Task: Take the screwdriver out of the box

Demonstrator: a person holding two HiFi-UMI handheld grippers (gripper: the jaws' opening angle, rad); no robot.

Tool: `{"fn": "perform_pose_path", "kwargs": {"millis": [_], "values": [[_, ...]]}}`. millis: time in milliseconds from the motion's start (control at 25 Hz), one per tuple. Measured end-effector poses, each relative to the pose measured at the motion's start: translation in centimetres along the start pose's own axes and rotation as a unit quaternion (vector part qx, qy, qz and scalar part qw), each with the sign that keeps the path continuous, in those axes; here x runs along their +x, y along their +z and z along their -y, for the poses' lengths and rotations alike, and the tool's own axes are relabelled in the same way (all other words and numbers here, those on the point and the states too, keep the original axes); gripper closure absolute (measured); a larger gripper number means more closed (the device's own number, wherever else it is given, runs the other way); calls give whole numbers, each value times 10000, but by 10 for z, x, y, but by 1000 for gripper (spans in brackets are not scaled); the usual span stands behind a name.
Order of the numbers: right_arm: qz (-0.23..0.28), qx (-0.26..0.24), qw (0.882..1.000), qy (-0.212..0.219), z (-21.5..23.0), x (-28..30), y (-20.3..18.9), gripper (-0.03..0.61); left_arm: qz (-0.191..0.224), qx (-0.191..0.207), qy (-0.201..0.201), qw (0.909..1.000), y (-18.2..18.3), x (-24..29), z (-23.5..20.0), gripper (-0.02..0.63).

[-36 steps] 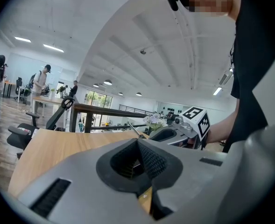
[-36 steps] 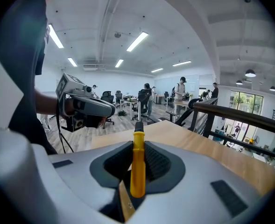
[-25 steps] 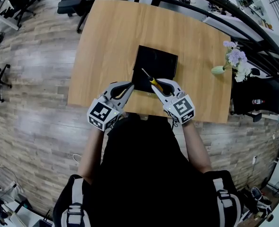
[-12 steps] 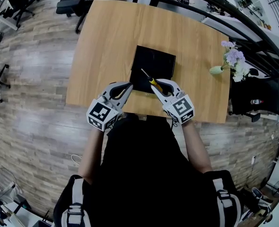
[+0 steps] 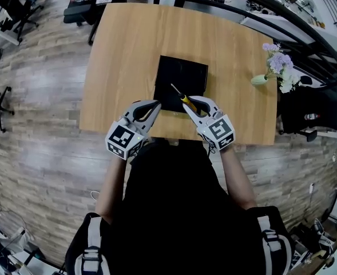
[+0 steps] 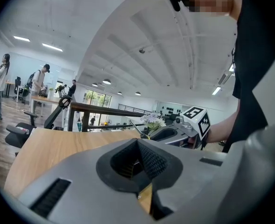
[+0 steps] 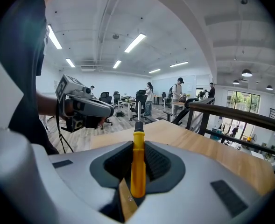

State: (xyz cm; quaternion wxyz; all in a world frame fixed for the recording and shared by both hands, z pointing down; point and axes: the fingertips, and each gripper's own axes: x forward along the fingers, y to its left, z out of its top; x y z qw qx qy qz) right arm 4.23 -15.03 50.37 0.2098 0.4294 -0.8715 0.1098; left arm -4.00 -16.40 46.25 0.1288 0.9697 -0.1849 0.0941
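Where the right claw (image 5: 191, 103) clamps its ribbed dark pads on the smooth yellow handle of the screwdriver (image 5: 182, 98), the thin metal shaft slants over the near edge of the flat, square black box (image 5: 185, 73) on the wood-grain bench (image 5: 128, 44). Beside the box's near-left corner, the left claw (image 5: 152, 105) has its jaws together on nothing.
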Motion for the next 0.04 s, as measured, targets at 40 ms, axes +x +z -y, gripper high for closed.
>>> {"fn": "perform_pose_path", "kwargs": {"millis": [40], "values": [[0,7,10000,-8,0,-3,-1,491,-8,-1,-12,10000,0,1,3,592]]}}
